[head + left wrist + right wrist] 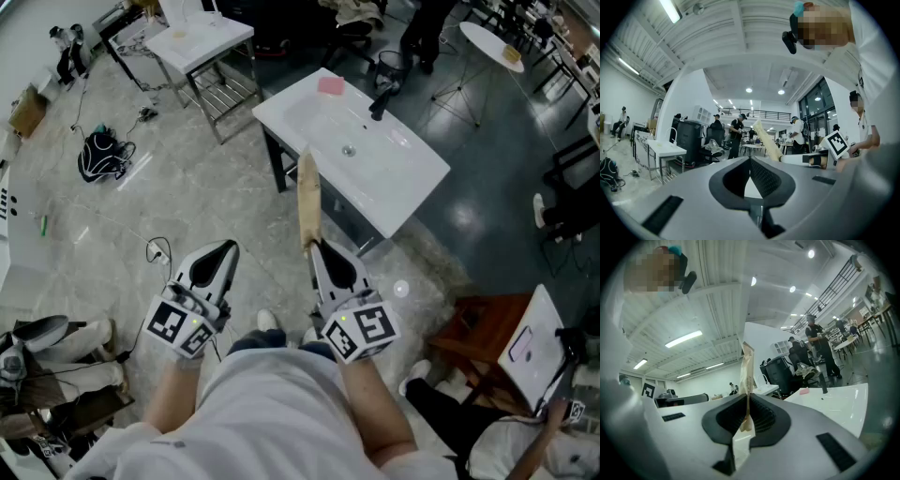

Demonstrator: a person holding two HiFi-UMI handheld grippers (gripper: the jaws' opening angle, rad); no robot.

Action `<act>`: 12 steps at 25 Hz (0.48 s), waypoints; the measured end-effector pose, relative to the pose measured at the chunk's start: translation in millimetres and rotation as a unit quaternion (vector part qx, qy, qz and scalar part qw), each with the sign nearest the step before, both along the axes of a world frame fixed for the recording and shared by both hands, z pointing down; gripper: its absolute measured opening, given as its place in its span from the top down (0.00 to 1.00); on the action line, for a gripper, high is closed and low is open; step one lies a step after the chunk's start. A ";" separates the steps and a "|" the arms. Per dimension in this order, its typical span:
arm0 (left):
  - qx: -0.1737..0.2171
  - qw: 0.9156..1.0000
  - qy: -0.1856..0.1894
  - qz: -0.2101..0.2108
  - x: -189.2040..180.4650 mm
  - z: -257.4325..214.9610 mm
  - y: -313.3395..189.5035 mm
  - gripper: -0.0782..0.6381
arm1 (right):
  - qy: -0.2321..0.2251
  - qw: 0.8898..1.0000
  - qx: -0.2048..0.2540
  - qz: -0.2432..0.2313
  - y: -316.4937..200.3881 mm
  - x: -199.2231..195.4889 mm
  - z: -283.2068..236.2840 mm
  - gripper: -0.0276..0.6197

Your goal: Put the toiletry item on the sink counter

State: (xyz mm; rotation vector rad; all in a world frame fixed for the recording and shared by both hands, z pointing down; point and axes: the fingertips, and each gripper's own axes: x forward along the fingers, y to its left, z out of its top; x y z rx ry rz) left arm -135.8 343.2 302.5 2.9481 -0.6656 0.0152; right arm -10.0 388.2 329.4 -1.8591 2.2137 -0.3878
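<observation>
Open lab hall, freestanding sink counter [412, 173], floor cables [157, 249], mezzanine railing [751, 111], round table [487, 37]

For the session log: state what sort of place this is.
Likely an open lab hall, not a bathroom: a free-standing sink counter, a second sink stand beyond it, cables on the concrete floor.

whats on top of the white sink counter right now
A pink block at its far corner, a black faucet and the basin drain. The tan packet shut in the right tool is not on the sink counter yet; it covers a bit of the near edge.
</observation>
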 end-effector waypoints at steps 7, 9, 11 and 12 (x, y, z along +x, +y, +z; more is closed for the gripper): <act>-0.015 1.000 0.009 0.010 -31.3 -1.1 -25.6 0.87 | 0.001 1.000 -0.006 0.011 -23.0 -28.9 -3.7 0.91; -0.023 1.000 0.013 0.014 -40.0 0.2 -37.1 0.87 | 0.002 1.000 -0.012 0.015 -34.1 -38.1 -4.5 0.91; -0.030 0.999 0.016 0.019 -51.0 0.3 -50.9 0.87 | 0.000 1.000 -0.008 0.017 -47.0 -47.6 -6.8 0.91; -0.033 0.999 0.018 0.021 -57.2 -0.1 -58.2 0.87 | -0.001 1.000 -0.007 0.020 -53.2 -51.6 -7.9 0.91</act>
